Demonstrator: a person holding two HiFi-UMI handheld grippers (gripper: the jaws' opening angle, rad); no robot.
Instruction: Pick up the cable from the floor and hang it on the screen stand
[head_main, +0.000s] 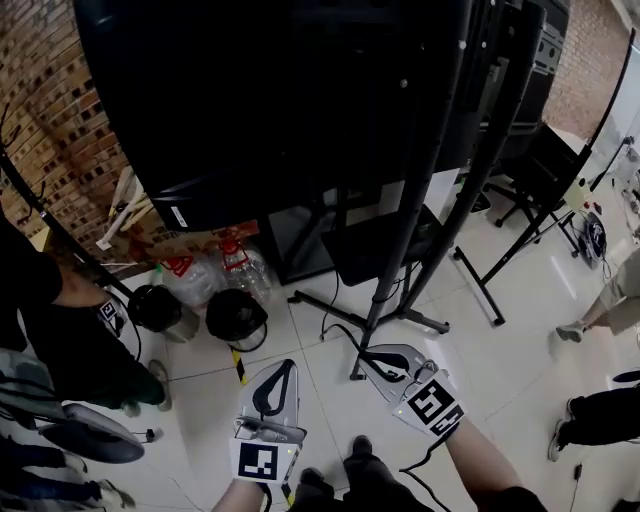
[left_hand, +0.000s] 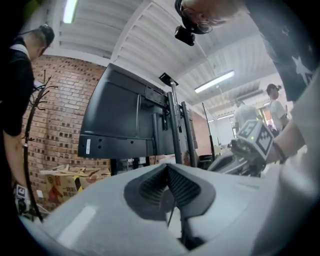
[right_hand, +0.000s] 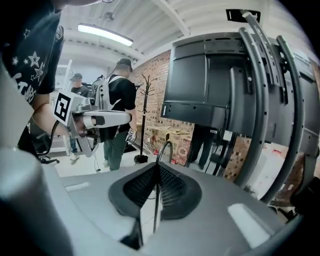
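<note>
A large black screen (head_main: 280, 100) rides on a black stand (head_main: 400, 240) whose legs spread over the white tile floor. My right gripper (head_main: 368, 358) is low beside the stand's base, shut on a thin black cable (head_main: 345, 335) that loops up from the floor. In the right gripper view the cable (right_hand: 164, 149) arches above the closed jaws of the right gripper (right_hand: 157, 167), with the stand's poles (right_hand: 260, 100) close on the right. My left gripper (head_main: 283, 365) hovers just left of it, shut with nothing seen in it. In its own view the left gripper (left_hand: 167, 167) faces the screen (left_hand: 125, 120).
Two round black bins (head_main: 237, 315) (head_main: 155, 305) and plastic bottles (head_main: 245, 265) sit left of the stand's base. A person in black (head_main: 60, 330) stands at the left, others' legs (head_main: 600, 300) at the right. A second stand's legs (head_main: 490, 290) spread to the right. A coat rack (right_hand: 145, 120) stands by the brick wall.
</note>
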